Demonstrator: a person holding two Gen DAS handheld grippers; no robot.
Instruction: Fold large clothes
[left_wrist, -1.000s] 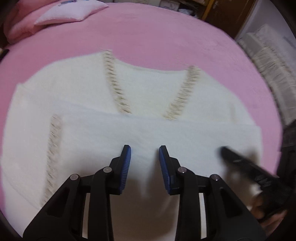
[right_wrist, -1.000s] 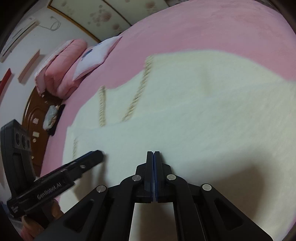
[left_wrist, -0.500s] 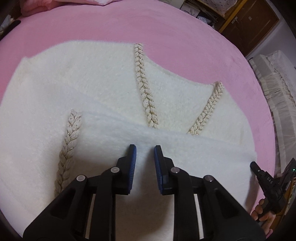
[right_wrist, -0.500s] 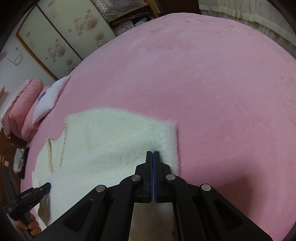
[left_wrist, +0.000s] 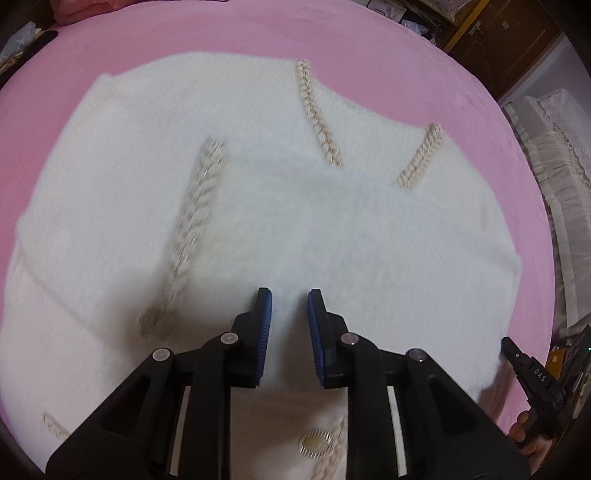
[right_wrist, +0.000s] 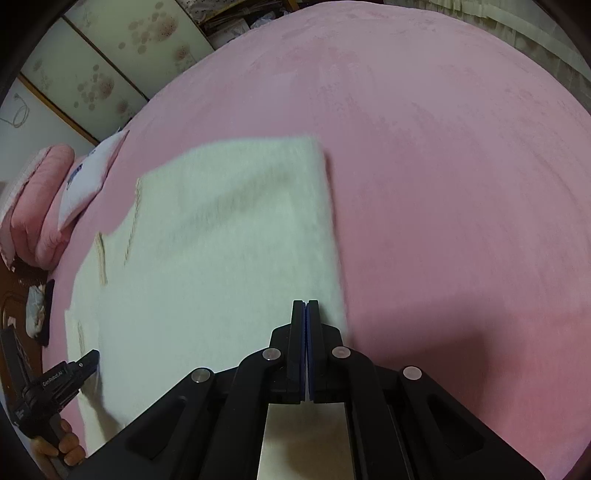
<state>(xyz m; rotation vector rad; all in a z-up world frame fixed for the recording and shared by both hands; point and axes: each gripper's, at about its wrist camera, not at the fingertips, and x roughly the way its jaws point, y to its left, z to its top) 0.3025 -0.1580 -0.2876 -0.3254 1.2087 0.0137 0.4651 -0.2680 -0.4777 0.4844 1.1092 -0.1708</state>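
Left wrist view: left gripper (left_wrist: 289, 301) hovers, fingers apart and holding nothing, over the folded white sweater (left_wrist: 258, 206) on the pink bed (left_wrist: 221, 33). Right gripper (right_wrist: 305, 308) is pressed closed at its edge; whether it pinches fabric, I cannot tell.

**Your rig: black frames, blue pads**

Your left gripper (left_wrist: 289, 310) is matte black plastic with ribbed blue pads (left_wrist: 264, 325) lining its two fingers. Round silver screw heads (left_wrist: 229, 338) mark the linkage joints, and triangular cut-outs open the outer arms. Your right gripper (right_wrist: 306, 325) has the same black frame, blue lining and silver screws. White lettering runs along each black body where the other camera catches it. Bare fingers (right_wrist: 68, 445) wrap the left handle.
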